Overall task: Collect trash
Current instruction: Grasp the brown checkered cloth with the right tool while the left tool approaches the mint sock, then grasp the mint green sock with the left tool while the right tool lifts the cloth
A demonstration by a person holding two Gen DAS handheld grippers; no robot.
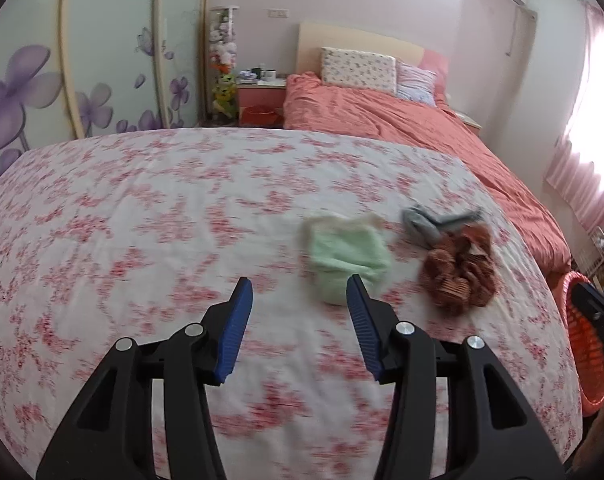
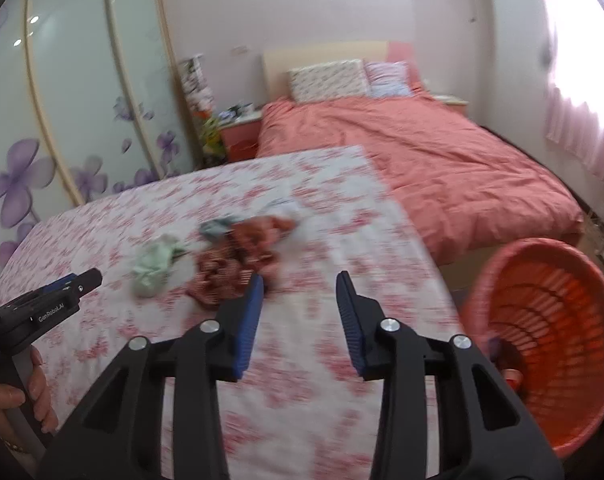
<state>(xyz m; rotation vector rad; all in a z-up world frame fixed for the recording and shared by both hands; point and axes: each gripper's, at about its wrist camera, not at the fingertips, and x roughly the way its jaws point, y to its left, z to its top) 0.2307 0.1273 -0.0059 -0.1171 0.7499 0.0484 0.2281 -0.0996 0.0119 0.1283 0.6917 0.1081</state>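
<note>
Left wrist view showed, nearest the lens, the left gripper (image 1: 299, 294) with its blue pads spread apart and nothing between them, hovering over the floral-covered counter (image 1: 141, 208). Just beyond its right pad, at center right of the frame, lay a pale green cloth (image 1: 348, 254), and to the right of that a crumpled rust-brown cloth (image 1: 460, 276) touching a grey scrap (image 1: 422, 220) behind it. At the far right edge a sliver of the orange basket (image 1: 582, 360) showed below the counter's side.

Right wrist view had the right gripper (image 2: 299, 288) at lower center, likewise parted and empty, its left pad just short of the rust-brown cloth (image 2: 237, 268). The pale green cloth (image 2: 153, 268) sat left of that pile, the grey scrap (image 2: 215, 228) behind it, and something whitish lay at the pile's far side, too blurred to name. The left gripper (image 2: 87, 280) reached in from the left edge. The orange basket (image 2: 550, 320) stood at lower right beside the counter; a little seemed to lie in its bottom, though blur hid what. Farther back stretched the salmon-covered bed (image 2: 422, 160).

The step in hand looked like the reach toward the scraps. Next, each gripper would probably need to drop onto a cloth, close on a fold, and carry it to the basket.
</note>
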